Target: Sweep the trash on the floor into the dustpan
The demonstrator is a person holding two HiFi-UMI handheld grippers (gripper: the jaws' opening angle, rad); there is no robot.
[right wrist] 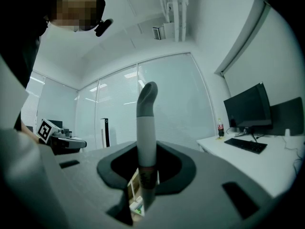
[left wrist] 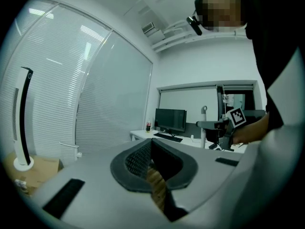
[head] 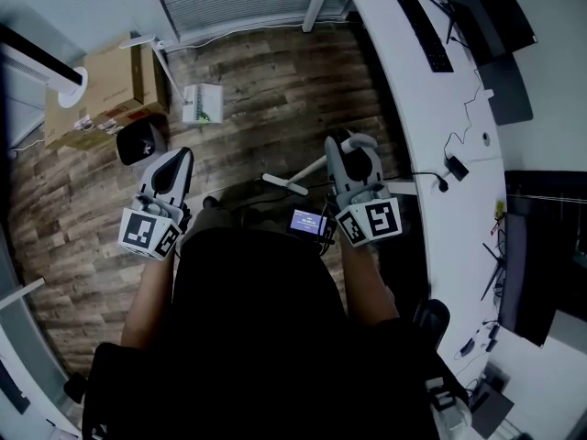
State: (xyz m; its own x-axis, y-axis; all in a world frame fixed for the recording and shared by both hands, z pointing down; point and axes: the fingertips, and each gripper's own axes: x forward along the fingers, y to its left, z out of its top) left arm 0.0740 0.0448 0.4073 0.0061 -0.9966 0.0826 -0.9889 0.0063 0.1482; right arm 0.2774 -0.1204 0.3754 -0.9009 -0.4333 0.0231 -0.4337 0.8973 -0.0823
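Right claw (head: 353,154) is clamped on the broom handle (right wrist: 147,137), which stands upright between the jaws. Left claw (head: 176,160) is shut with nothing in it. The trash looks like the white-green carton (head: 202,104) on the floor (head: 275,81), at 12 o'clock from my left claw. A dark thing (head: 139,142) at 11 is probably the dustpan. I'd open the left claw, take the pan, set its lip flat beside the carton and sweep in short, low strokes. Both forearms are out front and both claws point level.
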